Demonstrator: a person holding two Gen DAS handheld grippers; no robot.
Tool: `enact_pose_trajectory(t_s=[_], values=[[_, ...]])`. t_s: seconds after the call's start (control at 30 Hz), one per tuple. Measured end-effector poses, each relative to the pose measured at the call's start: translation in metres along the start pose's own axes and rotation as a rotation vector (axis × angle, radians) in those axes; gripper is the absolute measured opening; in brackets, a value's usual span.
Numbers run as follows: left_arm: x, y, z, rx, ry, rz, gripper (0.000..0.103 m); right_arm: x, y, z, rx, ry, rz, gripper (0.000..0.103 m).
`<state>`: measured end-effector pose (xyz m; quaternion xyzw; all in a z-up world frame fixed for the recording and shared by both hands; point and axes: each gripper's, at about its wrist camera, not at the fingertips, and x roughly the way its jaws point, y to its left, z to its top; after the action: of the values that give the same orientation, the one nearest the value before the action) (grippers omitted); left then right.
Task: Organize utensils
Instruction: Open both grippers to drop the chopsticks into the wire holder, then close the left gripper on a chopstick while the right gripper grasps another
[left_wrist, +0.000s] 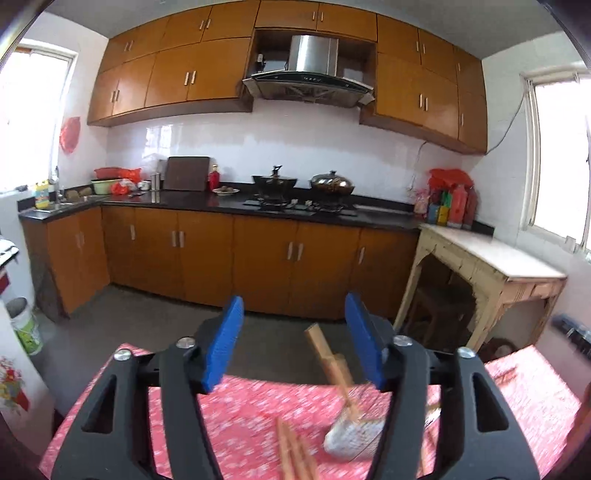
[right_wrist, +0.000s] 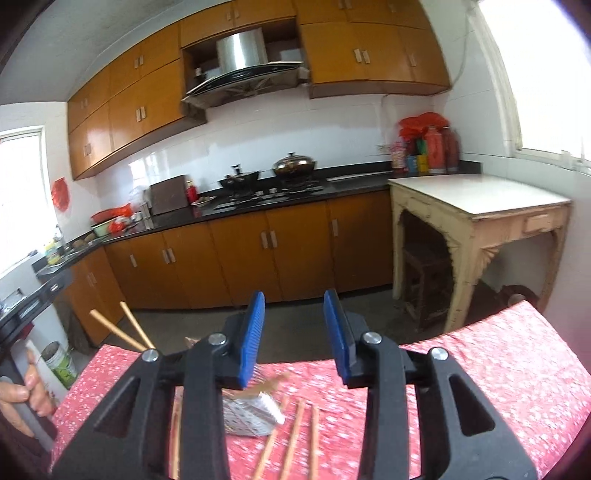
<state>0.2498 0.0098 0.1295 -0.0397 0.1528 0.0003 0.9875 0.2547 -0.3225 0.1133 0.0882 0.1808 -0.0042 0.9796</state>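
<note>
Left hand-held gripper (left_wrist: 293, 341): spread, empty. Right hand-held gripper (right_wrist: 293, 334): spread, empty. Mesh holder (right_wrist: 255, 413): on the surface (right_wrist: 498, 369), below and between right fingers, blurred. Chopsticks (right_wrist: 291, 435): loose, just below holder; two more (right_wrist: 122, 330) up left. Risk, judged: round sticks rolling off, holder tipping under a careless nudge. Legible writing: none.

Orange wood cabinets (left_wrist: 207, 247) under black countertop (left_wrist: 207, 201). Range hood (left_wrist: 310, 74) above two lidded woks (left_wrist: 332, 182) on stove. Cream side table (right_wrist: 476, 206) right. Red floral tablecloth (right_wrist: 498, 369) foreground.
</note>
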Motion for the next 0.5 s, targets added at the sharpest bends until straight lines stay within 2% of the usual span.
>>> enact_pose_trajectory(t_s=[0.13, 0.2, 0.3, 0.4, 0.5], values=[[-0.020, 0.027, -0.033, 0.011, 0.024, 0.037, 0.076, -0.011, -0.031, -0.031, 0.018, 0.042, -0.070, 0.034], [-0.027, 0.038, -0.057, 0.010, 0.053, 0.041, 0.088, -0.011, -0.041, -0.059, 0.017, 0.098, -0.094, 0.034], [-0.032, 0.047, -0.101, 0.013, 0.127, 0.033, 0.089, -0.004, -0.046, -0.111, 0.013, 0.218, -0.095, 0.034], [-0.029, 0.047, -0.140, 0.023, 0.228, 0.007, 0.088, 0.001, -0.040, -0.164, 0.009, 0.335, -0.057, 0.033], [-0.026, 0.039, -0.171, 0.054, 0.310, -0.026, 0.088, 0.003, -0.026, -0.203, -0.017, 0.413, -0.017, 0.031]])
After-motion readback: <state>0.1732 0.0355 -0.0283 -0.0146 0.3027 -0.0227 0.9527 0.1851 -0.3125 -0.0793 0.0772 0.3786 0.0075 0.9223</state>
